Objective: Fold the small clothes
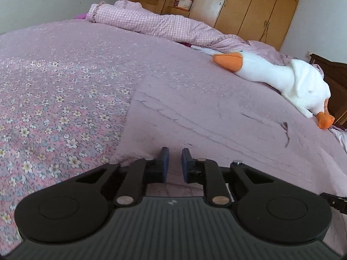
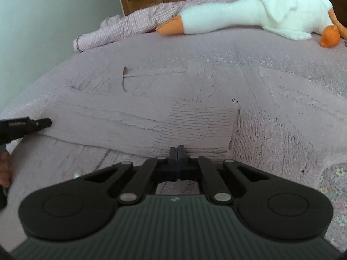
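A pale pink knit sweater (image 1: 206,119) lies flat on the floral bedsheet (image 1: 54,108). In the right wrist view the sweater (image 2: 271,130) fills the middle, with a sleeve (image 2: 108,121) folded across it that ends in a ribbed band (image 2: 199,119). My left gripper (image 1: 175,156) hovers over the sweater's near left edge, its blue pads a little apart with nothing between them; its tip (image 2: 46,122) also shows at the left of the right wrist view. My right gripper (image 2: 177,151) is shut, its tips against the near edge of the ribbed band, no fabric visible between the pads.
A white plush goose (image 1: 271,75) with an orange beak lies beyond the sweater, the same goose (image 2: 249,15) at the top of the right wrist view. A rolled checked quilt (image 1: 151,21) lies along the far side. A wooden wardrobe (image 1: 249,4) stands behind. A hand (image 2: 5,169) shows at the left edge.
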Demonstrator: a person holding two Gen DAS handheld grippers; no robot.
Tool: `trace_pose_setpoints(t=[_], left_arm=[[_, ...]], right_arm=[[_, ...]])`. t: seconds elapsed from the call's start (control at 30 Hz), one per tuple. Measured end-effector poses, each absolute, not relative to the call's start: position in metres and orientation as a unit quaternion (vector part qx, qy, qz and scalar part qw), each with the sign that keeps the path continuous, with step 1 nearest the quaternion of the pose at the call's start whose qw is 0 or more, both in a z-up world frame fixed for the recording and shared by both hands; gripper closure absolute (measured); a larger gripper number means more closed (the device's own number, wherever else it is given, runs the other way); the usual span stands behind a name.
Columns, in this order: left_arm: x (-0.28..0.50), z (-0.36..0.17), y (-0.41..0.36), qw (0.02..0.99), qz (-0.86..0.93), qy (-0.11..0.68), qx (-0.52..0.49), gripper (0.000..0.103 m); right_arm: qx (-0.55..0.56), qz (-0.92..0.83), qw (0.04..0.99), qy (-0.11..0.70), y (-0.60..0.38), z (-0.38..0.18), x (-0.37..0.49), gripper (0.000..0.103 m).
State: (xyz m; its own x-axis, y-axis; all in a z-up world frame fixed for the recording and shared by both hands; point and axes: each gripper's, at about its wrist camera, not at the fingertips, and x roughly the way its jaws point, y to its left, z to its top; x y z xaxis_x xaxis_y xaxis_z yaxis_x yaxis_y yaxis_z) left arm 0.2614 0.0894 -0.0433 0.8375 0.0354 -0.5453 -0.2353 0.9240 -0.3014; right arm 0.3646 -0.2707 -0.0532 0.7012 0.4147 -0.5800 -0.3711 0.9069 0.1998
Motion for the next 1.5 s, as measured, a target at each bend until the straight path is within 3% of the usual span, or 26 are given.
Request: trace_pose_setpoints(t=[0.27,0.33,0.5,0.6,0.73,0.77,0.8,0.83,0.87,0.9,1.1,1.27,1.5], left_arm=[[0.255,-0.033,0.079,0.945,0.056,0.278,-0.164,0.084],[0.247,-0.029,0.069,0.949,0.055,0.276,-0.141,0.078],[0.223,-0.011,0.035,0.955,0.067,0.267,-0.108,0.026],[0.212,0.003,0.011,0.961,0.046,0.257,-0.095,0.016],[0.202,0.023,-0.023,0.969,0.027,0.241,-0.047,0.011],[0.198,0.028,-0.031,0.971,0.023,0.233,-0.040,0.011],[0.198,0.032,-0.037,0.973,0.021,0.229,-0.036,0.010],[0.196,0.036,-0.044,0.973,0.018,0.226,-0.035,0.010],[0.195,0.039,-0.049,0.974,0.016,0.224,-0.036,0.010],[0.193,0.042,-0.054,0.974,0.014,0.221,-0.039,0.010],[0.188,0.050,-0.082,0.976,0.006,0.213,-0.040,0.008],[0.184,0.051,-0.095,0.976,-0.002,0.214,-0.034,0.008],[0.182,0.058,-0.098,0.980,0.000,0.199,-0.015,0.008]], right_arm=[[0.027,0.219,0.922,0.317,-0.272,-0.049,0.362,0.102],[0.033,0.225,0.922,0.315,-0.277,-0.047,0.359,0.100],[0.056,0.215,0.925,0.309,-0.308,-0.039,0.350,0.097],[0.080,0.188,0.934,0.291,-0.349,-0.029,0.350,0.097],[0.144,0.112,0.945,0.271,-0.427,-0.018,0.347,0.096],[0.157,0.091,0.947,0.264,-0.448,-0.016,0.346,0.090],[0.173,0.062,0.948,0.260,-0.474,-0.015,0.345,0.067],[0.189,0.036,0.948,0.253,-0.497,-0.015,0.343,0.051],[0.212,0.004,0.949,0.235,-0.523,-0.016,0.337,0.023],[0.232,-0.022,0.948,0.216,-0.543,-0.018,0.331,0.019],[0.359,-0.100,0.908,0.190,-0.654,-0.040,0.305,0.019],[0.485,-0.122,0.848,0.177,-0.693,-0.077,0.296,0.020],[0.473,-0.127,0.850,0.193,-0.694,-0.086,0.336,0.022]])
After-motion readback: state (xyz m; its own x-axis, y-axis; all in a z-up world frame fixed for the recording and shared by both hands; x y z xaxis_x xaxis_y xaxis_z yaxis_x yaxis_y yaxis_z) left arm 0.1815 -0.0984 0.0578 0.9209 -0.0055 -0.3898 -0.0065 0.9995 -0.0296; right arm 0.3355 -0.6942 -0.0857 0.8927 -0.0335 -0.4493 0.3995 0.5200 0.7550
